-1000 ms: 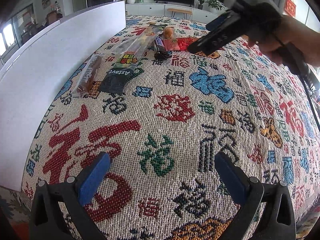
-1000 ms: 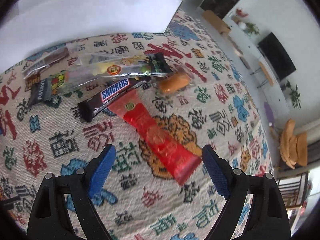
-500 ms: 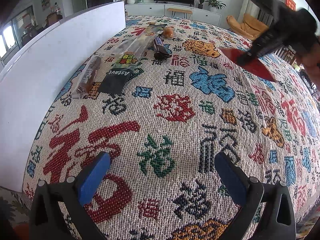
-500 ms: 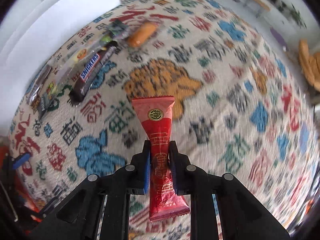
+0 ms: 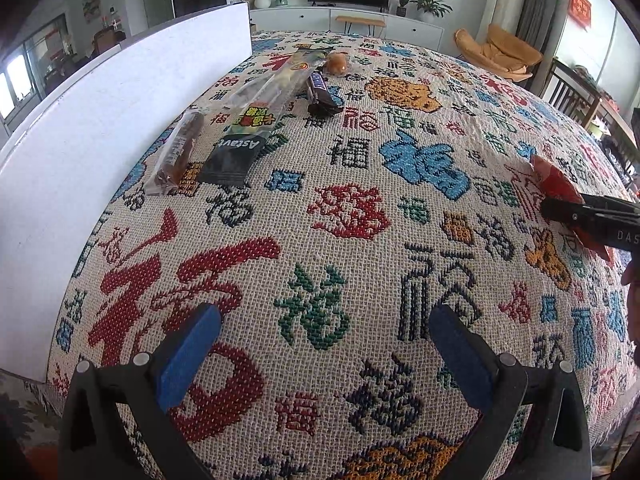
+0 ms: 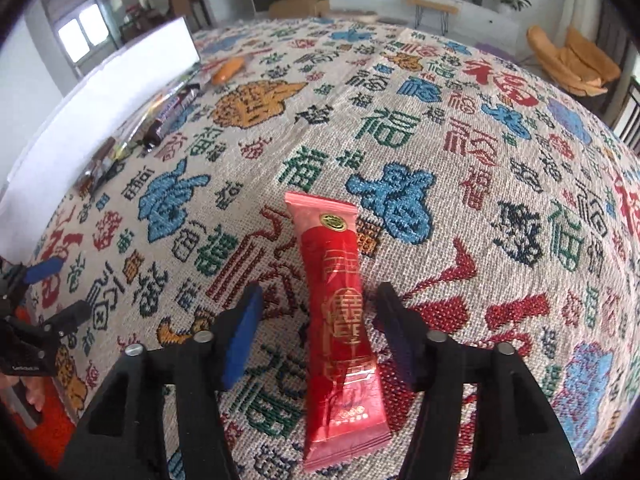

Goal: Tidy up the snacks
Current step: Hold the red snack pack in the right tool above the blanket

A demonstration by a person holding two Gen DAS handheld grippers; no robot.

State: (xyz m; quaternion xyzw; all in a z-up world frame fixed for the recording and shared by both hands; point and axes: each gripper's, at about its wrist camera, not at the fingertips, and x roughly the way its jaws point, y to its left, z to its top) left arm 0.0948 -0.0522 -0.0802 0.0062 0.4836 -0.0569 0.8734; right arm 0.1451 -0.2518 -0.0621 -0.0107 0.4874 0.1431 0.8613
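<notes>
Half a second ago the right gripper (image 6: pixel 320 332) pinched the red packet (image 6: pixel 340 320) in the air; now its jaws stand wide on either side of it, the blue pads clear of the wrapper, and the packet lies flat on the patterned cloth (image 6: pixel 500 160), well apart from the other snacks. The left gripper (image 5: pixel 324 352) hovers low over the cloth with its jaws wide and nothing between them. Farther off, along the white board (image 5: pixel 100 128), lie a brown bar (image 5: pixel 178 154), a black Astavo pack (image 5: pixel 236 156), a long clear pack (image 5: pixel 276 84), a Snickers (image 5: pixel 320 90) and an orange bun (image 5: pixel 337 64).
</notes>
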